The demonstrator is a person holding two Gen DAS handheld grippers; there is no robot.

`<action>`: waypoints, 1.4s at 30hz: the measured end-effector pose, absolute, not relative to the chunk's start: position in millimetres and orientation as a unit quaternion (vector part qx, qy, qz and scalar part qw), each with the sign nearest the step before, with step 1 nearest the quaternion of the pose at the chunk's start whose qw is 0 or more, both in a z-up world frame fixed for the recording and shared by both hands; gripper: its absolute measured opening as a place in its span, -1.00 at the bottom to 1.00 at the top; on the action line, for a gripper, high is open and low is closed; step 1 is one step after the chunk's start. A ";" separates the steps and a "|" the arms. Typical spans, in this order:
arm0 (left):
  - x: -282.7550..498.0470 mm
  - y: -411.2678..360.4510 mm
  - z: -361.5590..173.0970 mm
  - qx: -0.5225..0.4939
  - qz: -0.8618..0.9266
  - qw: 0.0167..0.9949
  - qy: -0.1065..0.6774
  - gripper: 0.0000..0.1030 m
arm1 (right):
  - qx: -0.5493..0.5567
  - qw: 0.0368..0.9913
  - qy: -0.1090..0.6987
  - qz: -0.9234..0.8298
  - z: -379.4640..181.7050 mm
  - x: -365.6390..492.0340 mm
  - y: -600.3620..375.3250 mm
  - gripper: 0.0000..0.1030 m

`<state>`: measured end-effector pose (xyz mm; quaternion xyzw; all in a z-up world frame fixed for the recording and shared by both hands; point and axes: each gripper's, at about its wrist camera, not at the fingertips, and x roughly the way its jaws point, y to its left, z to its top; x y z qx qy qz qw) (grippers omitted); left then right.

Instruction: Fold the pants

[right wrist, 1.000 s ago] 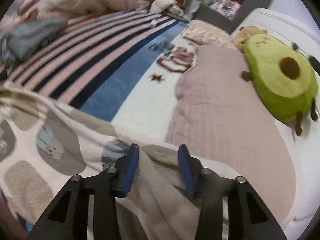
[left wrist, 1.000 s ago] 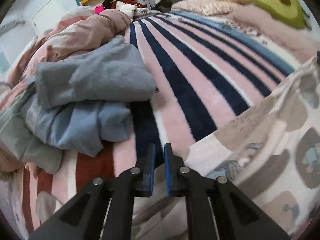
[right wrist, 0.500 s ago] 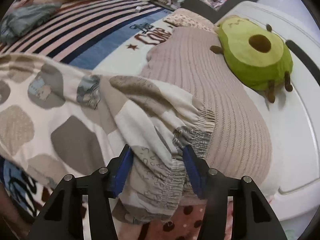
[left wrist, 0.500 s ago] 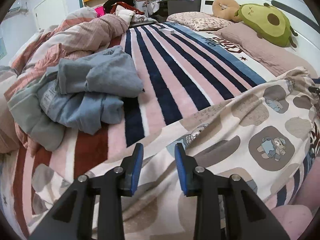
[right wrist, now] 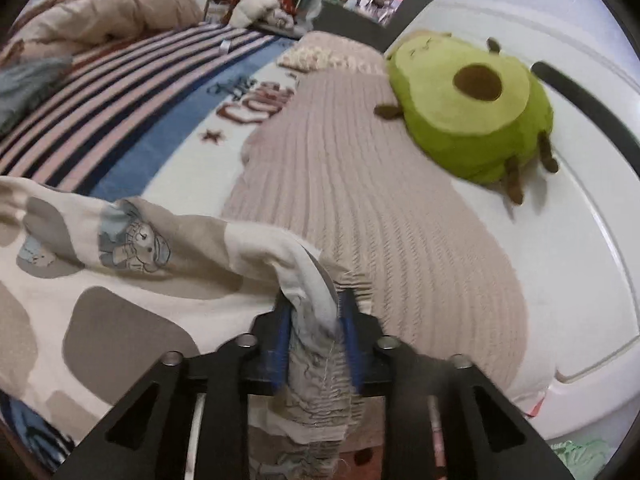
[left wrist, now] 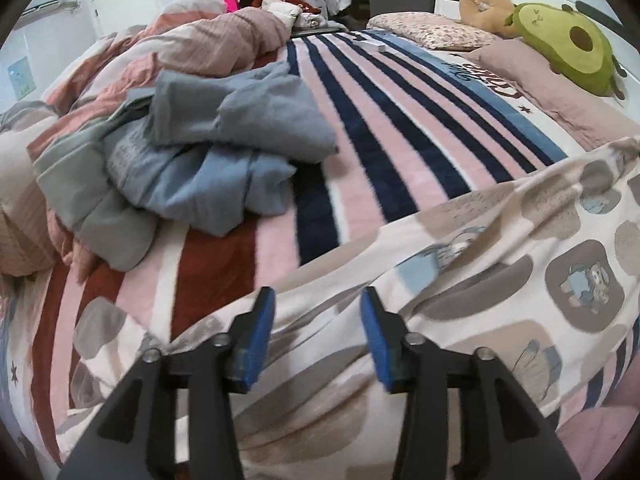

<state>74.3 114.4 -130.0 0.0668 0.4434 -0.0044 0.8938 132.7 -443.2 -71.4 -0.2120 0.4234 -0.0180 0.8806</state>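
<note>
Where shut before, left gripper fingers opening over pants; right gripper fingers now clamping waistband.

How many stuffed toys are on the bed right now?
2, both by the headboard: a green avocado plush on the pink pillow, and a tan plush just behind it. Others may be hidden.

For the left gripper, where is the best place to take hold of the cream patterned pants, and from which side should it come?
Probably the far long edge of the cream pants with grey patches and bear prints, where it meets the striped blanket. The opening left gripper holds nothing and already points there; come down from above. The right gripper pinches the gathered waistband.
</note>
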 end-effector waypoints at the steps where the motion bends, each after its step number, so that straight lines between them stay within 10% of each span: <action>1: 69.2 119.6 -128.7 0.069 0.000 0.894 0.443 0.00 | -0.210 0.883 0.420 -0.019 -70.9 130.8 -443.4 -0.24; 3: 54.8 133.3 -125.2 0.070 0.011 0.892 0.447 0.06 | -0.193 0.888 0.416 -0.024 -66.8 124.1 -445.8 0.29; 16: 13.1 166.3 -138.0 0.154 0.029 0.873 0.462 0.11 | -0.085 0.896 0.435 -0.025 -67.8 82.9 -447.0 0.29; 20: 23.5 178.3 -121.8 0.144 0.001 0.875 0.463 -0.36 | -0.073 0.894 0.440 -0.034 -68.9 77.2 -446.8 0.29; 22: 33.6 181.3 -118.3 0.146 -0.011 0.869 0.472 -0.90 | -0.061 0.895 0.440 -0.039 -69.0 76.1 -447.6 0.29; 33: 112.0 189.5 -143.0 0.208 0.032 0.861 0.463 -0.96 | -0.057 0.891 0.445 -0.068 -74.6 84.4 -451.1 0.29; 38: 123.8 198.5 -139.4 0.171 0.063 0.869 0.461 -0.82 | -0.047 0.892 0.446 -0.065 -73.0 78.8 -459.8 0.69; 40: 114.3 197.3 -122.8 0.137 0.050 0.885 0.442 0.09 | -0.035 0.896 0.439 -0.064 -72.0 73.9 -465.4 0.72; 42: 102.8 190.3 -107.5 0.115 0.028 0.899 0.421 0.13 | -0.020 0.896 0.439 -0.056 -74.8 73.6 -471.2 0.77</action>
